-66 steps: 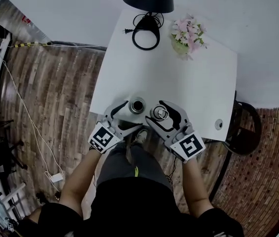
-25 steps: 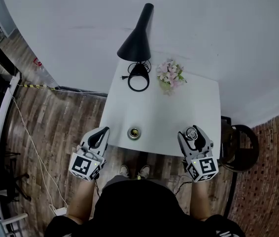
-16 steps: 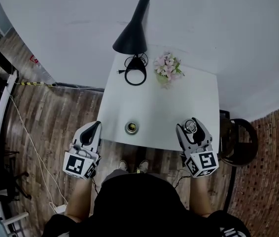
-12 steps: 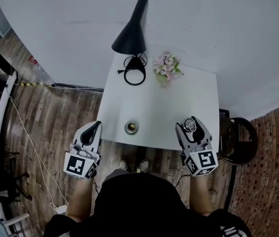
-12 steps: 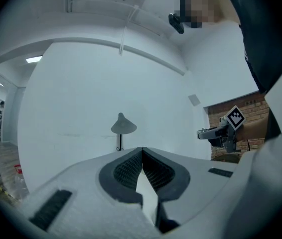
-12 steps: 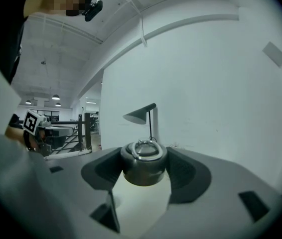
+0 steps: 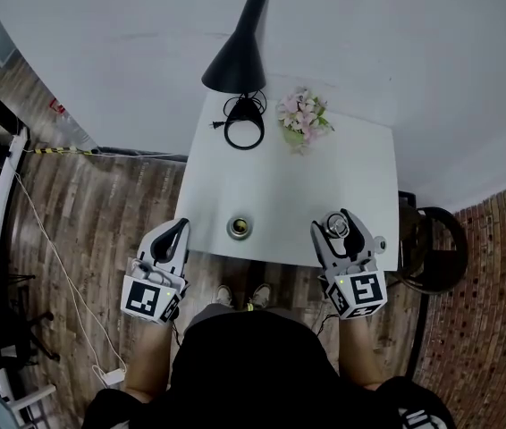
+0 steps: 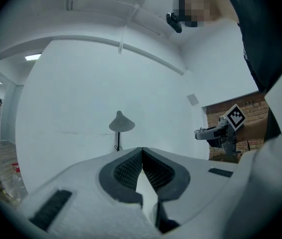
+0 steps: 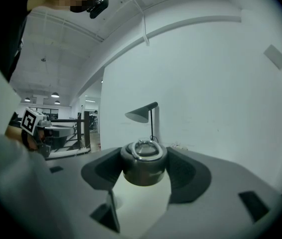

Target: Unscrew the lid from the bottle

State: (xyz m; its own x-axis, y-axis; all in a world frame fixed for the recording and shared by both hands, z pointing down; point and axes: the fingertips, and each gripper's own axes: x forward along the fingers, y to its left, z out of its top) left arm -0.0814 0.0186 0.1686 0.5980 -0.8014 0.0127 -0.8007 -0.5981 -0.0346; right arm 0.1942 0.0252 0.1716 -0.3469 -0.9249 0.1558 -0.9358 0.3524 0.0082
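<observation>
Bottle point(image 7: 240, 228) is standing upright with its mouth uncovered near the counter's point(image 7: 324, 177) front edge, somewhat left of the middle; its lid point(image 7: 336, 230) is sitting well apart from it, over the counter's front right corner, between the jaws of the right tool point(image 7: 339, 222). In the right gripper view the right tool point(image 9: 142, 166) is clenching the lid point(image 9: 142, 162) from both sides, dark pads pressing its metal wall, ring handle lying on top; whether the lid is touching the counter I cannot tell. The left tool point(image 7: 177, 231) is hanging just off the counter's front left corner, to the left of the bottle and not touching it; in the left gripper view the left tool point(image 8: 142, 156) is showing its jaws pressed together with nothing between them. A black lamp point(image 7: 240, 47), a coiled cable point(image 7: 244, 123) and pink flowers point(image 7: 303, 117) are occupying the counter's far edge.
</observation>
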